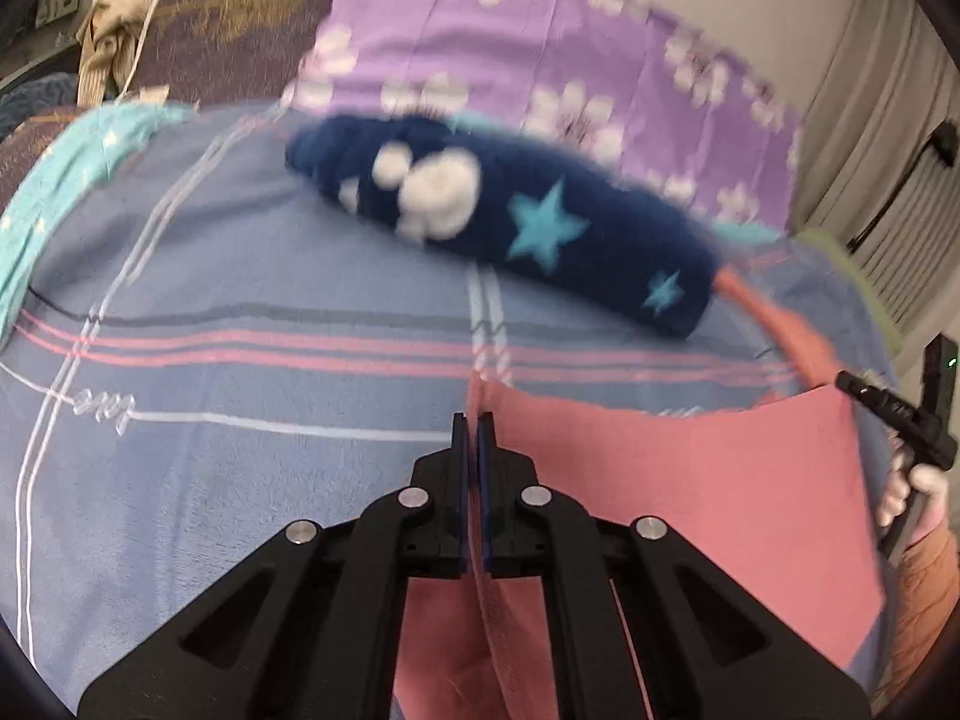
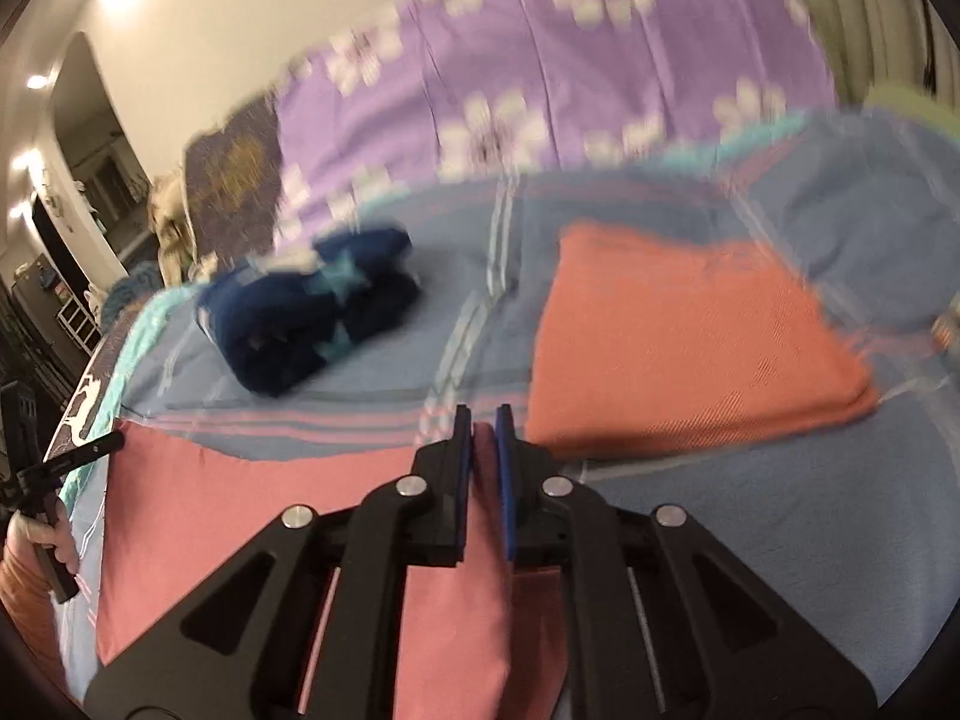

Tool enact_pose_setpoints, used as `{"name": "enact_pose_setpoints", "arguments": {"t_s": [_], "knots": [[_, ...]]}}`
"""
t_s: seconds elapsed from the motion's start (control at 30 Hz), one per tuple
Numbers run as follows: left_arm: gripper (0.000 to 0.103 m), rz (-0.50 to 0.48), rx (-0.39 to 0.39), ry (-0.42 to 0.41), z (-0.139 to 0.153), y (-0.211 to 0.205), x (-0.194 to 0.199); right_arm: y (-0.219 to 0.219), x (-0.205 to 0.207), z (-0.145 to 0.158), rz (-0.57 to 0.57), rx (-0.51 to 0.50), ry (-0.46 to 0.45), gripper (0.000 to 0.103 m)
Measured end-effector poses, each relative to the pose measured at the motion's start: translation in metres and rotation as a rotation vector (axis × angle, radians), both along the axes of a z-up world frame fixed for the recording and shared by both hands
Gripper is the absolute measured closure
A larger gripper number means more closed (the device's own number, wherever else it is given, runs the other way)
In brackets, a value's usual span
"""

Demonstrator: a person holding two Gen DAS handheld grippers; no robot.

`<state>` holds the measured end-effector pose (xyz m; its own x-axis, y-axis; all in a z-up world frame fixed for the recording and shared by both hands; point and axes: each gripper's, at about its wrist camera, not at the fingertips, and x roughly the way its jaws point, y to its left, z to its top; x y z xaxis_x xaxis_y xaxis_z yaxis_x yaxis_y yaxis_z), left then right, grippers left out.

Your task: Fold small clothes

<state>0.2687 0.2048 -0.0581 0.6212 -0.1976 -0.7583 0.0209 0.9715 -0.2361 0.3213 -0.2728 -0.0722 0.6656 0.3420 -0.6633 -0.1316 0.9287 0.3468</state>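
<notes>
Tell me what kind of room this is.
Probably a bedroom: the clothes lie on a bed with a blue striped bedspread and a purple flowered sheet, with curtains beyond.

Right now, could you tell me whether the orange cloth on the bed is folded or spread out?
Folded: the orange cloth lies as a compact rectangle with a thick, doubled near edge on the blue bedsheet.
</notes>
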Motion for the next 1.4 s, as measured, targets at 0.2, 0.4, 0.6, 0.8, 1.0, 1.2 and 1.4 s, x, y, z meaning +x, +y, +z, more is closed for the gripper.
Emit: {"name": "enact_pose_setpoints", "arguments": {"t_s": [0.2,0.4,0.6,0.8,1.0,1.2,1.4], "knots": [[0.095,-0.005,0.003,-0.037,-0.002,0.002,-0.029,-0.016,-0.036,-0.004,-0.004,0.03,-0.002,0.088],[0.085,-0.123,-0.045,-0.083,0.012,-0.022,-0.111,-0.031,-0.124,-0.004,0.069,0.033,0.002,0.082],[0.064,-0.179,-0.027,-0.076,-0.001,-0.047,-0.207,-0.038,-0.204,-0.034,0.082,0.032,0.071,0.082],[0.064,-0.09,-0.018,-0.013,-0.024,-0.032,-0.245,-0.039,-0.246,-0.04,0.095,0.035,0.064,0.082],[0.065,-0.034,0.05,0.008,-0.031,-0.028,-0.258,-0.027,-0.268,-0.036,0.124,-0.098,0.027,0.081],[0.065,-0.032,0.06,0.02,-0.035,-0.031,-0.26,-0.026,-0.281,-0.029,0.146,-0.081,-0.02,0.073],[0.065,-0.026,0.068,0.013,-0.038,-0.034,-0.26,-0.004,-0.268,-0.031,0.196,-0.098,-0.038,0.072]]}}
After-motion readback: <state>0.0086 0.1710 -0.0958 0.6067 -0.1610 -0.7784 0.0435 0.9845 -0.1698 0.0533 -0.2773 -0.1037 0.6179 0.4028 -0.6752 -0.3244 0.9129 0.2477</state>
